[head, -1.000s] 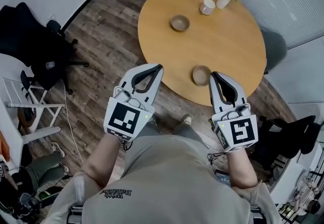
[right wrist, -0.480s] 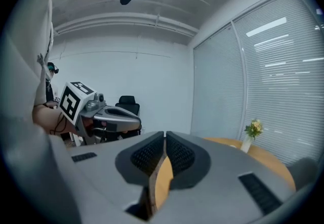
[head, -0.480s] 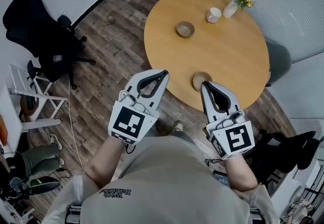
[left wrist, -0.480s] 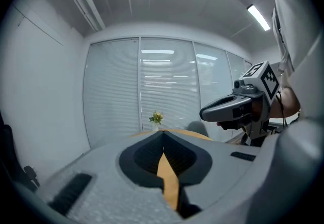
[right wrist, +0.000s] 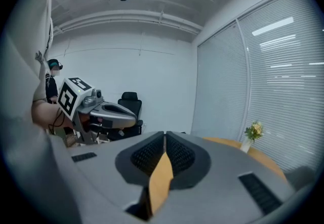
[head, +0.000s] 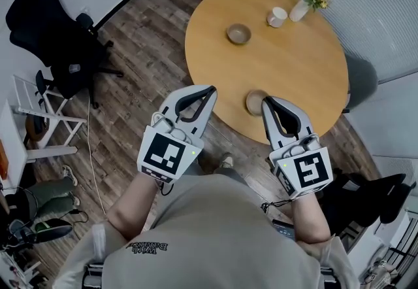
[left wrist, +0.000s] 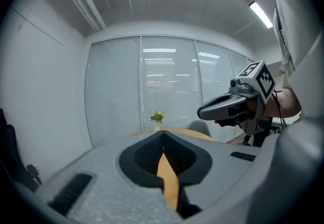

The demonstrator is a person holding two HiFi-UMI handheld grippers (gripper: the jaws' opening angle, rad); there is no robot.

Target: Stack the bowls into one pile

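Note:
Two small tan bowls sit apart on the round wooden table [head: 294, 72]. The far bowl [head: 238, 33] is near the middle-left and the near bowl [head: 257, 102] is by the front edge. My right gripper [head: 266, 101] is shut and empty, with its tip just right of the near bowl. My left gripper [head: 212, 89] is also shut and empty, hovering over the floor left of the table's edge. In the left gripper view the jaws [left wrist: 163, 134] meet at the tip, and the right gripper view shows its jaws [right wrist: 165, 134] closed too. Neither gripper view shows a bowl.
A white cup [head: 277, 17] and a white vase of yellow flowers [head: 307, 0] stand at the table's far side. A black office chair [head: 59, 39] and a white rack [head: 39, 111] are at the left. A grey chair [head: 359, 78] is tucked at the table's right.
My right gripper's tip has come closer to the near bowl. The left gripper has barely moved, and both bowls stay put.

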